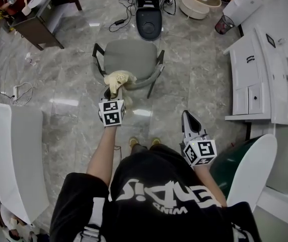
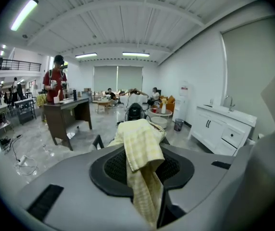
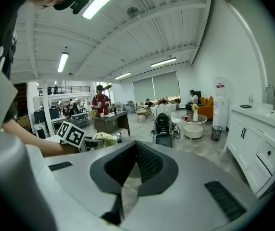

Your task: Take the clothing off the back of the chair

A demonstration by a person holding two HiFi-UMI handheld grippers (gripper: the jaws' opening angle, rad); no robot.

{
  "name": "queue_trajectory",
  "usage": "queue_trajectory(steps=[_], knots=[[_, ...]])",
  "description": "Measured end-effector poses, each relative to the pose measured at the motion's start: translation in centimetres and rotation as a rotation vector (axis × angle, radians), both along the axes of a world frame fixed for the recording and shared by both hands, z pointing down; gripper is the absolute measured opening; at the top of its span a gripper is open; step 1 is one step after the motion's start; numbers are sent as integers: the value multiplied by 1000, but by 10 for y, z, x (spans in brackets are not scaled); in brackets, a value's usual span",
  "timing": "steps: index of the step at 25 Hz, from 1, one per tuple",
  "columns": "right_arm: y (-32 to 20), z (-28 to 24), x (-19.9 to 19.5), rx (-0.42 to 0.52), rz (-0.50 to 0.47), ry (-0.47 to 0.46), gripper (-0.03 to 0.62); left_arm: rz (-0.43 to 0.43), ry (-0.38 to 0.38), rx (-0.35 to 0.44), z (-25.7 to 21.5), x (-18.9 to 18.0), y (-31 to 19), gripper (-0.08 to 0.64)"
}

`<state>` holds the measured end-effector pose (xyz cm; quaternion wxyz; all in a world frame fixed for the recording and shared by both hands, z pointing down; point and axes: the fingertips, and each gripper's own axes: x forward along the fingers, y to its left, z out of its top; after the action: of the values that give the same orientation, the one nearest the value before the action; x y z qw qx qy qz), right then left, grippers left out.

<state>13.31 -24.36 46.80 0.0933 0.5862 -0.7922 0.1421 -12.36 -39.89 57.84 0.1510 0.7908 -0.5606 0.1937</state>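
Left tool clamped on pale-yellow checked cloth; right tool released, empty. Risk: trailing hem snags grey padded chair back, cloth slips out.

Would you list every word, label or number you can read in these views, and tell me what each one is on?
Black T-shirt: large white lettering, upside down and creased; not readable with confidence.
Marker cubes: black-and-white square patterns, no words.
Water dispenser: red label, too small to read.
Nothing else carries legible text.
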Motion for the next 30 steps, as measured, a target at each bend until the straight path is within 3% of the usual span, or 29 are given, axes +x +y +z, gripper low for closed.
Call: queue_trajectory(steps=[7,13,25,30], knots=[[4,2,-6,7,-20,-19,14,15,4,150,-86,-1,-14,126],[5,-3,-9,23,-51,-39,14,2,51,268,-177,-1,-15,126],[28,-4,7,34,-209,-82,14,-79,41,303,-209,17,49,126],[37,-1,20,42,-205,-84,14,-91,38,299,-213,24,87,126]])
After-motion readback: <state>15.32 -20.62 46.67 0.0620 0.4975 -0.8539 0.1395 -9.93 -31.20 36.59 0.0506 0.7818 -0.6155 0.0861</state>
